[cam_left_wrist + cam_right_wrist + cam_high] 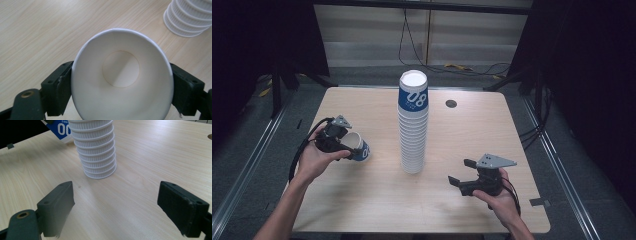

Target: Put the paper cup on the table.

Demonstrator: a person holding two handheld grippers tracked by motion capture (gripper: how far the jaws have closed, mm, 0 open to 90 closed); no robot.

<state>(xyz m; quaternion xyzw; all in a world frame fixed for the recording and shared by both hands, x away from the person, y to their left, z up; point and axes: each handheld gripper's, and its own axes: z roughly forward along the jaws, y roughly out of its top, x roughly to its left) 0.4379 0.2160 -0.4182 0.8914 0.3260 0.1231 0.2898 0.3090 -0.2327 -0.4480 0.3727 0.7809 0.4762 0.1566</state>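
A tall stack of upside-down paper cups [413, 125] stands at the table's middle; its top cup has a blue band marked 08. The stack's ribbed rims also appear in the right gripper view [96, 150] and the left gripper view [190, 17]. My left gripper [343, 146] is shut on a single paper cup [357, 146], held on its side just above the table at the left. In the left gripper view the cup's white inside [121, 75] faces the camera, squeezed between both jaws. My right gripper [462, 172] is open near the front right, with nothing between its jaws [116, 202].
The wooden table [362, 200] has a round cable hole [451, 103] at the back right. Dark curtains and floor rails flank the table. Cables lie on the floor behind it.
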